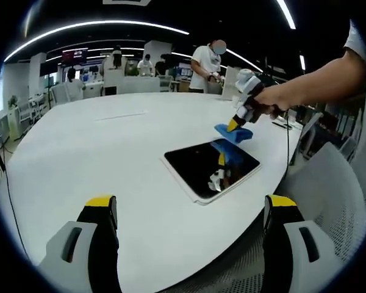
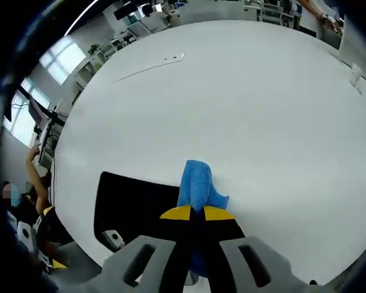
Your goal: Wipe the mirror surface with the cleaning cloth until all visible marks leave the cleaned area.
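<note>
Right gripper point(image 2: 191, 213) has its yellow-tipped jaws pinched tight on the blue cloth point(image 2: 198, 183), a nubby, crumpled rag pressed at the far edge of the mirror point(image 1: 211, 166), a flat dark rectangle on the smooth white table point(image 1: 97, 146). Left gripper point(image 1: 192, 207) is spread wide, holding nothing.

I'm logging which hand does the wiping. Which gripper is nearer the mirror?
Right. The right gripper holds the blue cloth at the mirror's far edge, while the left gripper waits open, short of the mirror's near edge, not touching it.
</note>
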`<state>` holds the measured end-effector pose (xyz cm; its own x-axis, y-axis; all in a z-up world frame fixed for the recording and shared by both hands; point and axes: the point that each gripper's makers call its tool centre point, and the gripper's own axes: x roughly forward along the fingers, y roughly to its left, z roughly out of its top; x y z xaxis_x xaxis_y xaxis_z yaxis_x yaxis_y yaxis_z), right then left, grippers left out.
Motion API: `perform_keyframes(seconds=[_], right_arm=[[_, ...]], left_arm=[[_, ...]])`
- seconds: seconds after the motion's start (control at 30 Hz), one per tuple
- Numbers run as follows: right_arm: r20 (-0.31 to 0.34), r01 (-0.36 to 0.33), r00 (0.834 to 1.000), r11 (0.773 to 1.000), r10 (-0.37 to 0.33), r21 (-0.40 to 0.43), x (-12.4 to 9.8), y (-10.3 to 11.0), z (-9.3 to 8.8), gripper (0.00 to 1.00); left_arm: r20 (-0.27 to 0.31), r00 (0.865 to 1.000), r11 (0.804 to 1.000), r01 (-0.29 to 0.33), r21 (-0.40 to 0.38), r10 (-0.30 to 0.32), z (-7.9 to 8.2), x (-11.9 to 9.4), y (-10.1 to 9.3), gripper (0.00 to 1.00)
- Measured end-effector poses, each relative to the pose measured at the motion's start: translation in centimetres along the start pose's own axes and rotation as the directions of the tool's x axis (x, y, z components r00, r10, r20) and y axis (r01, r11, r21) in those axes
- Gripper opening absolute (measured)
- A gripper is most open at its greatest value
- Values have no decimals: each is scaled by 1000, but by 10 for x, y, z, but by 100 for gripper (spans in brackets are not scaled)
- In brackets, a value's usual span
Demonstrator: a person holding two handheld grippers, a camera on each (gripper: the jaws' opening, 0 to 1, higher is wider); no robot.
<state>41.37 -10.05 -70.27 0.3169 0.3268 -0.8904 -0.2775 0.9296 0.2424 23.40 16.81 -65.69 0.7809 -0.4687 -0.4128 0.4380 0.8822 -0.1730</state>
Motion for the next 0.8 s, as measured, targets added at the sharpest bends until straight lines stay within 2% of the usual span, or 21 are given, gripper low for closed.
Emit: perform_keyframes(seconds=[0.03,0.07,0.13,0.2,0.27,0.37,0.43,0.47,0.5,0.6,0.73,0.8], right_arm=[[-15,-16,1000,1000,16,-1,-2,-1,-3,0],[-11,-10,1000,1000,10,-11,-3,-5,-3,0],[-4,-10,1000,1000,10,-25,-4,-13,-2,0],[-18,-28,999,999,28,-20,-8,-20,-8,0],[-24,-40,999,999,40,-27,-15,-26,-13,0],[-16,-58,998,998,58,-4,-26,-36,-20,0],[-12,-54,998,999,54,4,-32,-42,-23,0],[-7,-53,999,999,53,7,-34,-45,-24,0],[2,-51,999,999,51,7,-36,-47,-23,0],[18,-50,999,999,49,13,-38,-56,-23,0],[7,-55,998,998,55,21,-32,-57,-28,0],[2,-52,999,998,52,19,-27,-56,-32,0]], left_arm=[[41,999,1000,-15,-23,16,7,-1,3,99],[57,998,999,-33,-1,33,11,-3,6,99],[50,998,999,-32,11,32,9,-3,4,99],[46,996,997,-75,-9,75,8,-5,12,99],[53,995,996,-82,-19,83,8,-5,14,99],[26,997,997,-71,8,71,4,-3,11,99],[12,995,995,-95,17,95,3,-4,14,99],[57,991,992,-126,28,124,11,-7,19,99],[74,989,992,-126,21,124,14,-8,19,99],[38,992,993,-120,0,120,8,-6,19,99],[40,993,994,-111,8,111,7,-6,18,99],[23,995,995,-100,-6,100,3,-4,17,99]])
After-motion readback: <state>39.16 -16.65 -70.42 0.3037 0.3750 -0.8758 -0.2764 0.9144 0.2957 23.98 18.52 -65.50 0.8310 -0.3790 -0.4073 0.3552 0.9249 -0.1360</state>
